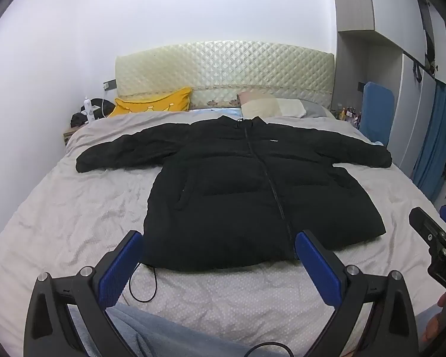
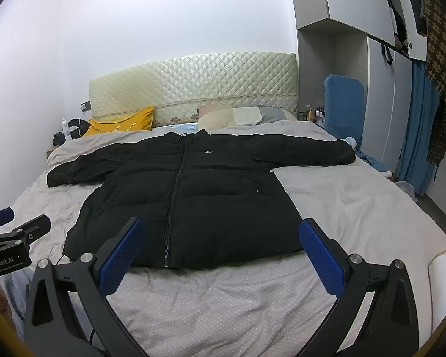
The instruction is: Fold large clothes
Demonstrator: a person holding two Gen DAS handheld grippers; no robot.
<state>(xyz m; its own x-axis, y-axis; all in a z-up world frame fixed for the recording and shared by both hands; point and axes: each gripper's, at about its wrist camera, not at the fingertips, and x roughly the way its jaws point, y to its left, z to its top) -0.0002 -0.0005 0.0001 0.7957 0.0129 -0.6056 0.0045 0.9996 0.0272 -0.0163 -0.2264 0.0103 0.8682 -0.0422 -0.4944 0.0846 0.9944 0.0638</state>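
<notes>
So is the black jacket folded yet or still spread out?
Spread out. The black jacket lies flat on the bed, front up, zipped, both sleeves stretched sideways. Left gripper and right gripper are open, touching nothing.

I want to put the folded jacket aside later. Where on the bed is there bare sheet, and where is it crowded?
Bare sheet lies between the black jacket's hem and the foot of the bed, and beside the body under each sleeve. The head end is crowded: yellow pillow and pale pillows just beyond the collar. Both tongs, left and right, hover open.
</notes>
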